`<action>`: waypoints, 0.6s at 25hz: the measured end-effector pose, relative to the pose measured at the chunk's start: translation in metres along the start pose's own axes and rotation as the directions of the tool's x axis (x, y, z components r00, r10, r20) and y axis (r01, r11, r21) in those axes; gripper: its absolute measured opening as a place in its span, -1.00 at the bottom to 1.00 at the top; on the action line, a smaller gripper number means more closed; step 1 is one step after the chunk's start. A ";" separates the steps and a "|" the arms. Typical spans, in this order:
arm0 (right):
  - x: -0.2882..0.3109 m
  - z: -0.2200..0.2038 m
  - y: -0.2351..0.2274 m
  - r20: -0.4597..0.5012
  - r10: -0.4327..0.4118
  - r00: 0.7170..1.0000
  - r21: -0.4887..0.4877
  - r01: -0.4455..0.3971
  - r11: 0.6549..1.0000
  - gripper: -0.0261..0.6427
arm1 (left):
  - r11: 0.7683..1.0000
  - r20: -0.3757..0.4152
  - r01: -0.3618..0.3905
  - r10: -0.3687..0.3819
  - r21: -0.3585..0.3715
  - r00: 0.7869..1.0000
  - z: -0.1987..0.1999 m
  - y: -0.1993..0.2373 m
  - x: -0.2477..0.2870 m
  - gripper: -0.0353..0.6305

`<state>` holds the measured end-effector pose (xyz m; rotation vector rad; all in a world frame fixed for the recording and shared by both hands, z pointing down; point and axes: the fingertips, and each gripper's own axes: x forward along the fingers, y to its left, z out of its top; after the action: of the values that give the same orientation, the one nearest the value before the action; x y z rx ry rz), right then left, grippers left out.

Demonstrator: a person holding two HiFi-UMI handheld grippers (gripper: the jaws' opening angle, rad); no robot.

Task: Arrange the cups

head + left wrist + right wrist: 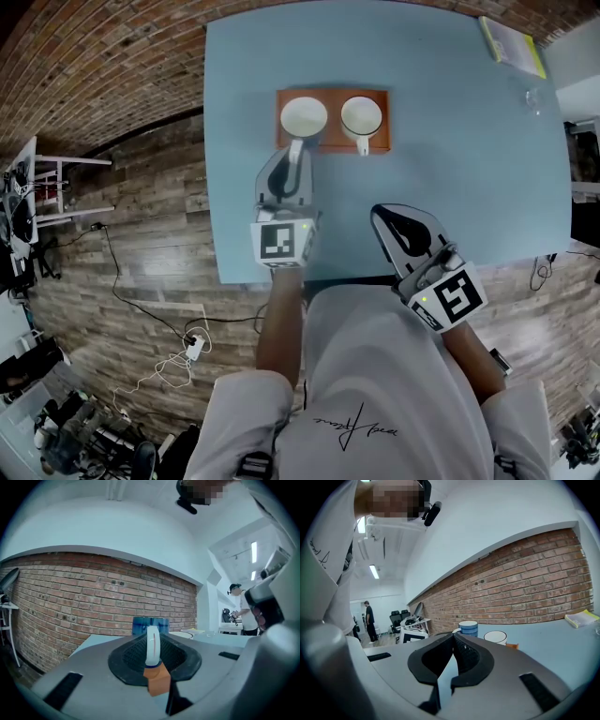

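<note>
Your left gripper (294, 155) has its jaws closed on the handle (152, 644) of the left cup (303, 116). That cup sits on the tray (334, 141) directly ahead of those jaws, with the handle pointing back at you. The pinch looks centred on the loop, so I judge the step in hand to be turning or shifting that cup into line. Pivot it about its own base with the wrist level and move slowly. Do not lift by the handle alone, or the cup may swing in the jaws and knock its neighbour. Watch the tray's near edge just under the jaws, since dragging the cup back could tip it over that lip. Your right gripper (379, 213) has its jaws shut on nothing and hovers over the desk (469, 159), with the right cup (361, 116) ahead of them and well apart. Open them before you reach for that cup's handle. Count: two cups, both on the one tray, and one book (511, 42) far ahead of the right jaws.
</note>
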<state>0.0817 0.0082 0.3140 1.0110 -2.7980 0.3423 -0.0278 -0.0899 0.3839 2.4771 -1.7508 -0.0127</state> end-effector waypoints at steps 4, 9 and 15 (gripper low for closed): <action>-0.005 -0.005 -0.003 -0.016 -0.003 1.000 0.001 0.003 1.000 -0.86 | 1.000 0.008 -0.015 0.015 -0.012 1.000 0.001 0.002 0.008 -0.72; -0.006 -0.011 -0.008 -0.035 -0.015 0.999 0.007 0.015 1.000 -0.86 | 1.000 0.007 -0.020 0.020 -0.016 1.000 -0.006 0.007 0.016 -0.72; -0.011 -0.020 -0.013 -0.064 -0.025 0.998 0.008 0.025 1.000 -0.86 | 1.000 0.004 -0.019 0.019 0.006 1.000 -0.014 0.003 0.025 -0.72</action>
<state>0.0993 0.0107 0.3331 1.0177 -2.7273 0.3777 -0.0211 -0.1127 0.3992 2.4661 -1.7787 -0.0107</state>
